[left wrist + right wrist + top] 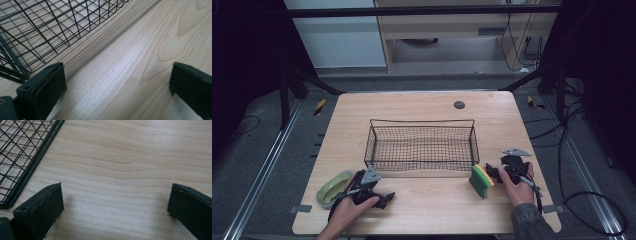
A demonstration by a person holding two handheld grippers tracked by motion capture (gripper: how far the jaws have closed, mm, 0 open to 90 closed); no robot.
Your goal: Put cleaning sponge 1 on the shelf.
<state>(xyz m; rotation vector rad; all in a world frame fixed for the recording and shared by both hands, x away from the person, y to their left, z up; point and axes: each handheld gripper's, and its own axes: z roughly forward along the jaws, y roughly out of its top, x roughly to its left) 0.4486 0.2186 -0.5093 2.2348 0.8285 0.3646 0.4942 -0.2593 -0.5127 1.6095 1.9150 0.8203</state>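
- The green-and-yellow sponge stands on edge on the tabletop, lower right of centre in the high view, just left of the right tool.
- That tool's jaws are apart, with bare wood between them.
- The left tool, lower left, is also spread and holds nothing.
- The wire basket at centre is empty.
- A green bowl lies beside the left tool.
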